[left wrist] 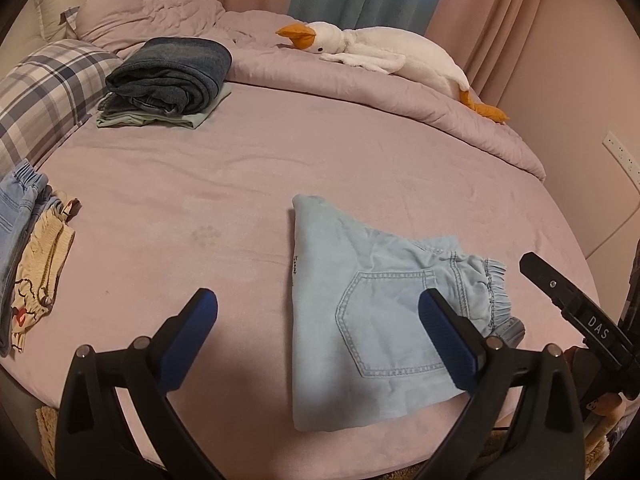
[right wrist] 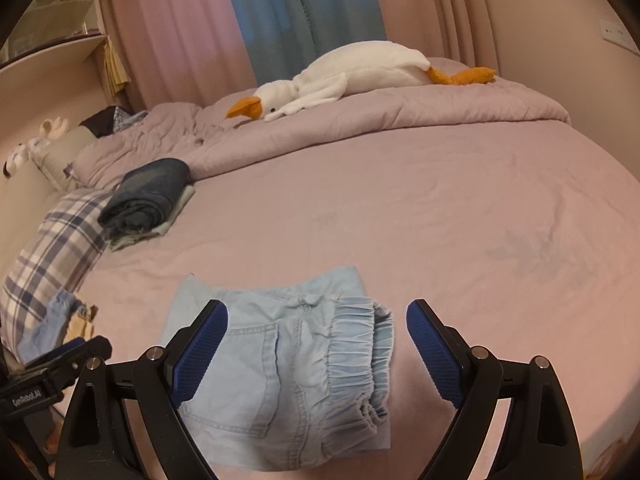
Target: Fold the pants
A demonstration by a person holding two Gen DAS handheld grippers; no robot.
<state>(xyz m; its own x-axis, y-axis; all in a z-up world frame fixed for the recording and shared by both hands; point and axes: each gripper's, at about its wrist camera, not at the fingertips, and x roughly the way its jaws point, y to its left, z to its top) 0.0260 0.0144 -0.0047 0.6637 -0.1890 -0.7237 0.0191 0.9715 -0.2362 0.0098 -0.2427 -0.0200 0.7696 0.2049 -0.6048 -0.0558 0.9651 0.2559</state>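
Left wrist view: folded pants (left wrist: 360, 312) lying lower center on bed (left wrist: 200, 200); left tool (left wrist: 318, 332) & right tool (right wrist: 316, 344) both hovering released, gripping nothing.

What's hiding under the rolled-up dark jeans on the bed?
Under the dark jeans lies a folded pale green garment, only its edges peeking out. Beneath that is the pink bed sheet. Anything else in the stack is covered, so I can't tell.
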